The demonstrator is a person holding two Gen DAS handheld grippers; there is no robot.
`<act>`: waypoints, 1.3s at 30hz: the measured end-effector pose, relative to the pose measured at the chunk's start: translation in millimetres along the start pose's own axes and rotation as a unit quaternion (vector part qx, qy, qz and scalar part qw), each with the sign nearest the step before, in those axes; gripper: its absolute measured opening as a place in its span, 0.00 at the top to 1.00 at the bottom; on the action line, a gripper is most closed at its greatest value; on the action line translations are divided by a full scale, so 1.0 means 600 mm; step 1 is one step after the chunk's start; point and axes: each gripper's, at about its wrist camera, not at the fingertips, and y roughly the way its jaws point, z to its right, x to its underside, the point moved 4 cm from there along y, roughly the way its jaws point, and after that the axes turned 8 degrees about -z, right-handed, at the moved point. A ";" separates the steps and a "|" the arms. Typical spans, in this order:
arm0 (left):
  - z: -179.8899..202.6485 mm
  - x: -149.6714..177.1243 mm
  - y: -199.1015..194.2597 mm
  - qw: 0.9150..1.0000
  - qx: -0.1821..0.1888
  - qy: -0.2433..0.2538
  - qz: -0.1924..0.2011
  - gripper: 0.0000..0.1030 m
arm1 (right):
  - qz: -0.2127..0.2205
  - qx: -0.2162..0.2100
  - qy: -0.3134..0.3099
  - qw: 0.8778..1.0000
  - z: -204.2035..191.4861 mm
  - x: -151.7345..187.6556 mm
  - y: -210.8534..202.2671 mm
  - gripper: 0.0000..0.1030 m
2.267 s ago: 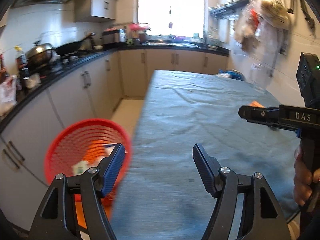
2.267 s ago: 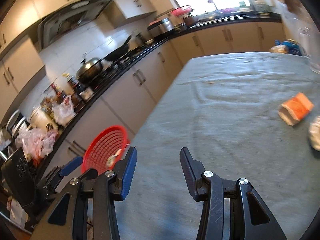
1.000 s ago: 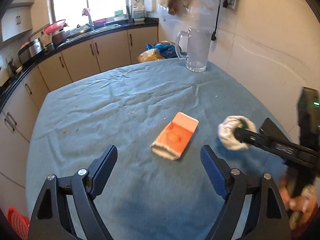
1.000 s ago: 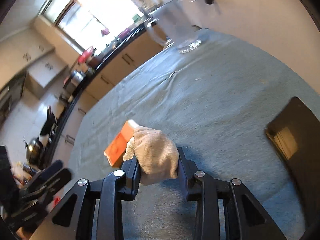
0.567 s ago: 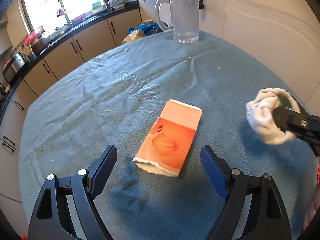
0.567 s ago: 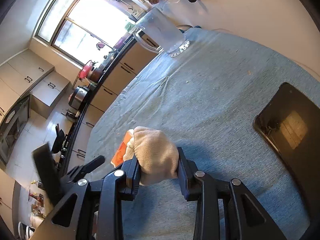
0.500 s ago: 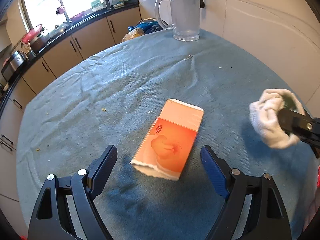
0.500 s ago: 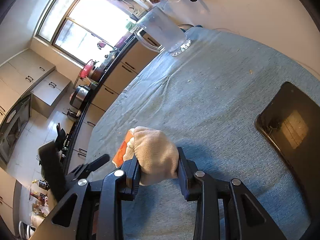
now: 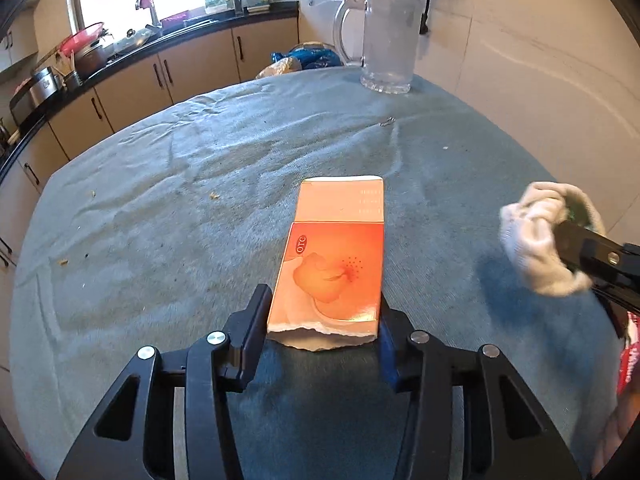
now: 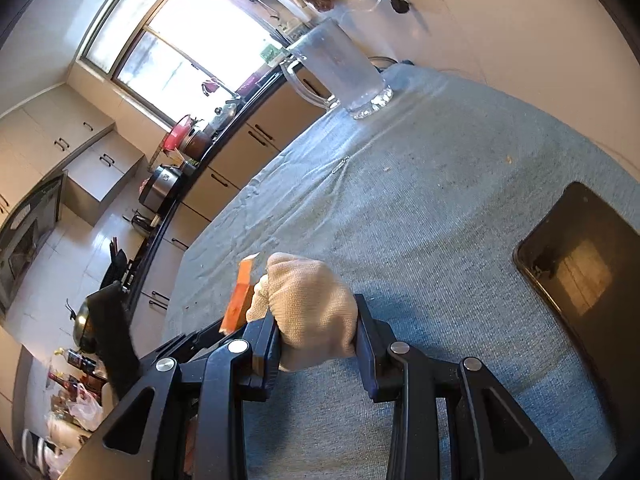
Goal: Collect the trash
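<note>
The left gripper [image 9: 322, 320] is narrowed onto the near, torn end of an orange medicine box [image 9: 334, 262], one finger against each long side, at lower centre of the left wrist view. The right gripper [image 10: 316, 340] is clamped on a balled-up cream cloth [image 10: 310, 312], low in the right wrist view and held above the grey tablecloth [image 9: 160, 208]. The step in hand looks like picking up the box, the cloth being already secured. Next, I judge, both pieces must be lifted and carried to a bin, which is not in view. A glass pitcher [image 9: 386, 46] stands at upper right, well apart; a dark phone [image 10: 580, 264] lies at the right edge.
</note>
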 end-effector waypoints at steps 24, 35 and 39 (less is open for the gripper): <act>-0.084 0.165 -0.184 0.987 -0.065 -0.112 0.097 0.55 | -0.022 -0.030 -0.220 0.975 -0.146 0.073 0.026 0.66; -0.119 0.247 -0.247 0.976 -0.109 -0.142 0.120 0.55 | -0.029 -0.037 -0.256 0.965 -0.167 0.090 0.037 0.66; -0.133 0.270 -0.268 0.973 -0.114 -0.154 0.128 0.55 | -0.034 -0.028 -0.256 0.966 -0.167 0.090 0.042 0.66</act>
